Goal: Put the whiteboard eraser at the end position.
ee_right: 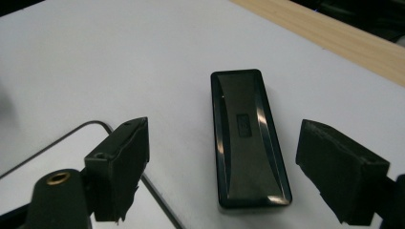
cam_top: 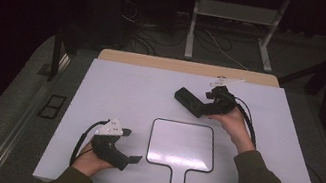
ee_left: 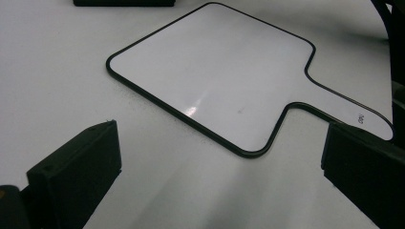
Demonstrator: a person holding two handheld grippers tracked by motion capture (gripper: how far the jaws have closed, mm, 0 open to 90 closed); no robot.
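While both tongs gape empty, right tongs [ee_right: 222,176] straddle black eraser [ee_right: 248,138]; left tongs [ee_left: 222,176] near whiteboard paddle [ee_left: 215,71]

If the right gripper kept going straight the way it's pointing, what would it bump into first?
Probably the black eraser. It lies flat on the white table, straight ahead between the right gripper's open jaws, untouched. How near it is remains hard to judge.

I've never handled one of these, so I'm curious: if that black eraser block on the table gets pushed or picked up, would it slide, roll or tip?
The eraser lies flat and is long and low, so it will probably slide, not roll or tip. Its glossy top may be slippery. It looks rigid and probably light.
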